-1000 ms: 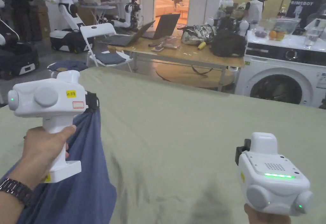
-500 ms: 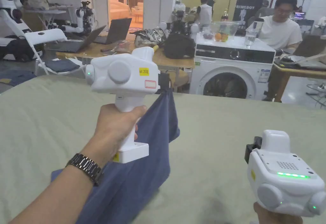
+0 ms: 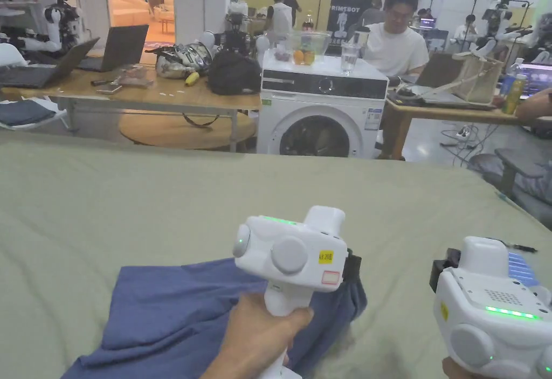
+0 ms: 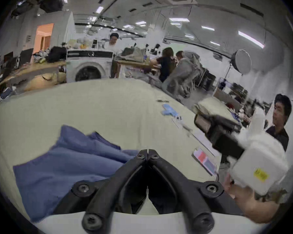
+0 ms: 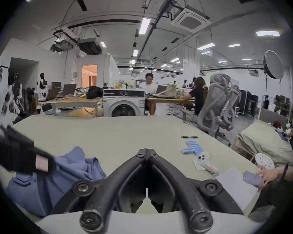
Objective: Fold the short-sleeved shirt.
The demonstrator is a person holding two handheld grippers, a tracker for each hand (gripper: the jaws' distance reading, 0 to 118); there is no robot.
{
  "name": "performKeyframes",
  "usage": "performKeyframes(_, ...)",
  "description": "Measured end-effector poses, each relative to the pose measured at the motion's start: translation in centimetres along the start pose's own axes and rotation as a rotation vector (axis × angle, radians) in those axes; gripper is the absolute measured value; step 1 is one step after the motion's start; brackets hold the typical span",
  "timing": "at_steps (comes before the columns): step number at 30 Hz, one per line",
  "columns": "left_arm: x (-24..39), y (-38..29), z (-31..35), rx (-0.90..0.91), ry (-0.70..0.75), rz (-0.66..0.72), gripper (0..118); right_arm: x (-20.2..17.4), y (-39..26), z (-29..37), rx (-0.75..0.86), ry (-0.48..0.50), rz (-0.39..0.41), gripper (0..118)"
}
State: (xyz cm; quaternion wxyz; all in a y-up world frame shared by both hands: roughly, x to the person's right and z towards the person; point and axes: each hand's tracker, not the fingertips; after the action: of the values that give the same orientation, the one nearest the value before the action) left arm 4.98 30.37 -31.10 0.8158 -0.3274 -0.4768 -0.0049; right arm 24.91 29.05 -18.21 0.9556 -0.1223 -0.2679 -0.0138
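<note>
Blue short-sleeved shirt (image 3: pixel 178 310) lies in a loose heap on the near part of the green-covered table (image 3: pixel 161 191), close to the person, one side spread fairly flat and the other gathered into soft folds. From where I stand it looks like thin, limp cloth: light, no stiffness at all, likely to sag and fold over itself wherever it isn't supported. Nothing about it seems fragile or slippery.

At the bunched end sits the left gripper (image 3: pixel 353 264), low over the table. Its jaws are pressed together, and the cloth rises right up to their tips, so I take it to be pinching a bit of the shirt's edge, though the pinch itself is hard to make out. Just off to the right, clear of the cloth, the right gripper (image 3: pixel 442 272) hovers above the bare table, jaws closed on nothing.

I'd say the folding hasn't begun; the shirt needs laying out flat first. Good places to hold would be the shoulder seams or hem corners, one per gripper, so the weight hangs evenly and the body pulls smooth.

Farther along the table lie a pen (image 5: pixel 189 137) and a small blue object (image 5: pixel 191 149), well apart from the shirt. Beyond the table's far edge stands a washing machine (image 3: pixel 318 121).
</note>
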Motion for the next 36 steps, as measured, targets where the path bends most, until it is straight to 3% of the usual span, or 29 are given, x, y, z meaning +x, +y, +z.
performKeyframes(3,-0.5,-1.7,-0.5,-0.040,0.031,0.008,3,-0.1,-0.5,-0.2,-0.025,0.005,0.000,0)
performKeyframes(6,-1.4,-2.6,1.0,-0.029,0.030,0.074,27,-1.0,-0.8,-0.2,-0.038,0.027,0.010,0)
performKeyframes(9,-2.5,-3.3,3.8,0.080,0.085,0.110,31,-2.5,-0.8,-0.2,-0.036,0.061,0.023,0)
performKeyframes(15,-5.3,-6.6,10.1,0.241,0.285,0.145,29,-6.1,-0.5,0.3,-0.017,0.143,0.058,0)
performKeyframes(18,-6.6,-8.6,12.1,0.217,0.397,0.113,0,-7.7,-0.6,0.4,-0.012,0.170,0.069,0)
performKeyframes(20,-7.3,-10.1,13.1,0.197,0.474,0.118,0,-8.8,-0.7,0.3,-0.015,0.191,0.076,0)
performKeyframes(26,-13.5,-12.0,15.7,0.156,0.531,0.260,0,-10.9,-1.3,-0.8,-0.046,0.234,0.068,0)
performKeyframes(33,-25.3,-7.4,16.0,0.045,0.573,0.364,0,-12.0,-1.0,-1.8,-0.067,0.256,0.071,0)
performKeyframes(36,-27.3,-4.8,15.2,-0.014,0.605,0.392,0,-12.1,-0.8,-2.0,-0.068,0.259,0.072,0)
